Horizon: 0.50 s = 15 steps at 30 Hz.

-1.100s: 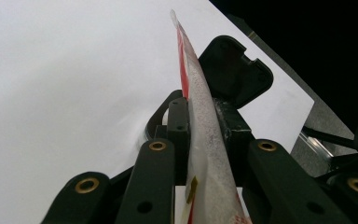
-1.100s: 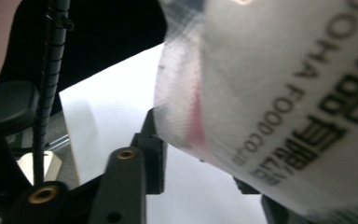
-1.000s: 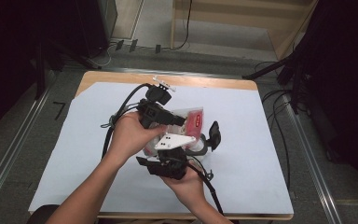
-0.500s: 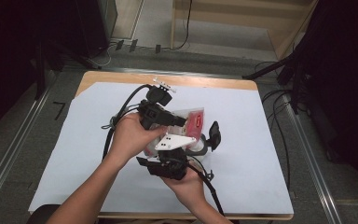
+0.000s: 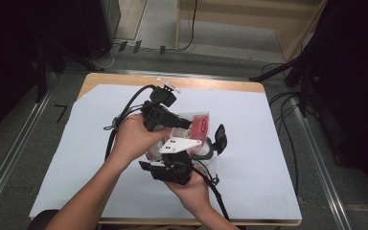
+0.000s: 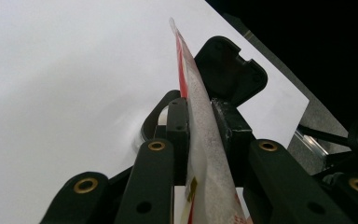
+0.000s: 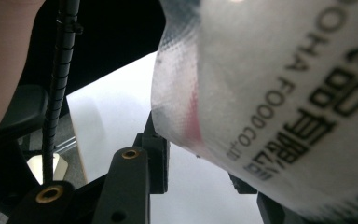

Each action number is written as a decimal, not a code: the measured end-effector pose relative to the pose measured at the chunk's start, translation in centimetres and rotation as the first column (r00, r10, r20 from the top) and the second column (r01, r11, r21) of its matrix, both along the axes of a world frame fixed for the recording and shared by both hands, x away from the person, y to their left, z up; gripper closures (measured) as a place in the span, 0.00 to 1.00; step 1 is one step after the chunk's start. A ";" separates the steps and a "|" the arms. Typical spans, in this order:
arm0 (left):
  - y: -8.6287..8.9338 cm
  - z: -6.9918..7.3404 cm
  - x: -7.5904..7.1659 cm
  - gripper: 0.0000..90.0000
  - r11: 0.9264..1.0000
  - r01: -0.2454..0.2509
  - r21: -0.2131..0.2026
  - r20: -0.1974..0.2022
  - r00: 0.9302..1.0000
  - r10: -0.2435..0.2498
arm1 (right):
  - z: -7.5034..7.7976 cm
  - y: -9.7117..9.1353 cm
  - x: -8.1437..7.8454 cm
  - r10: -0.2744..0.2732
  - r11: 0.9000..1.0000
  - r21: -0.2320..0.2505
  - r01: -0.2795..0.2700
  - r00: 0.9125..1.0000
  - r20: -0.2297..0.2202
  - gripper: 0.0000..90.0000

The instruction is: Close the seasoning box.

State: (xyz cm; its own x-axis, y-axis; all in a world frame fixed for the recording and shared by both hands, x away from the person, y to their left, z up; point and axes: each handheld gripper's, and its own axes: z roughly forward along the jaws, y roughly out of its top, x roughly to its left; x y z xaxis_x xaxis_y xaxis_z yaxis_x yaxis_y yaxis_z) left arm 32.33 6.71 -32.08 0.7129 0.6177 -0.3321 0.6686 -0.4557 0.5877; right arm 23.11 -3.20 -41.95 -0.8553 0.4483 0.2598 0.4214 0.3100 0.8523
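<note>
We see nothing moved: left gripper (image 6: 200,126) and right gripper (image 7: 193,158) both remain clamped on the pouch (image 5: 197,123) above the table (image 5: 268,143).

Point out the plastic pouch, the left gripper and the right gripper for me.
plastic pouch (image 6: 200,140), left gripper view, on its frosted edge between the jaws.
left gripper (image 5: 184,123), high view, at its jaw tips over the pouch.
right gripper (image 5: 206,152), high view, at its jaw tips beside the grey plate.
</note>
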 end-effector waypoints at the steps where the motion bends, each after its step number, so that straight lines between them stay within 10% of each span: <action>1: -0.1 0.0 0.0 0.87 1.000 -0.005 -0.002 -0.001 1.000 0.005 | 0.0 0.0 0.0 0.000 1.000 0.000 0.000 1.000 0.000 0.73; 15: -0.2 0.1 -0.2 0.87 1.000 -0.002 0.000 0.010 1.000 0.002 | 0.0 0.0 0.0 -0.006 1.000 -0.007 0.006 1.000 0.009 0.75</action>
